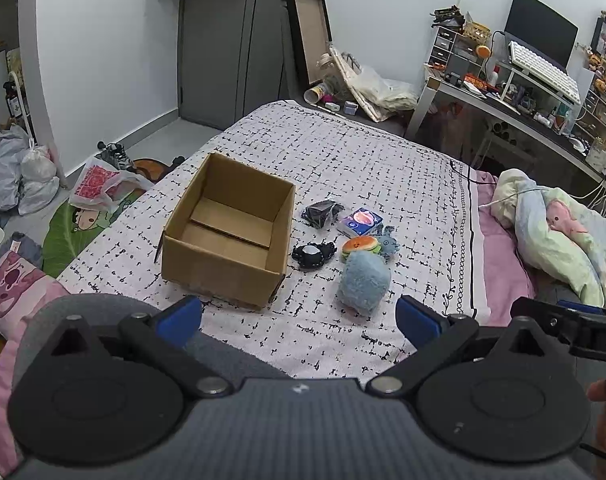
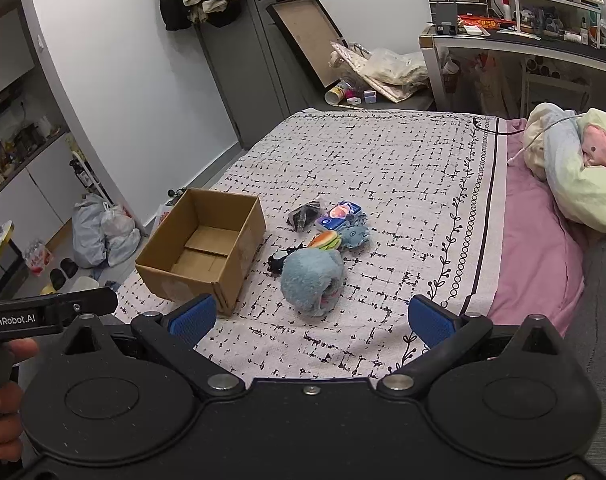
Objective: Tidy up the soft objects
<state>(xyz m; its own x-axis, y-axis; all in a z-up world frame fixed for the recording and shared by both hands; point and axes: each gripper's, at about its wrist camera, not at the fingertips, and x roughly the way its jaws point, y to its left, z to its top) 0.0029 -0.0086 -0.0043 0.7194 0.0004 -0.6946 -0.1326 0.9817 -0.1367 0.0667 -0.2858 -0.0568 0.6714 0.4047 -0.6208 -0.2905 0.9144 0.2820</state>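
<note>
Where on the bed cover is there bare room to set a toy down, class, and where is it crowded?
Bare cover lies between the toy cluster and the far edge, and also between the big blue plush and the open right tongs. The cardboard box is empty inside. It is crowded beside the box, around the burger plush.

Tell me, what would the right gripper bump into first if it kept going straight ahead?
Probably the big blue plush. The right gripper is open, holds nothing, and the plush lies on the blanket straight ahead between its fingers. Depth is hard to judge; a steeper path would hit blanket first.
</note>
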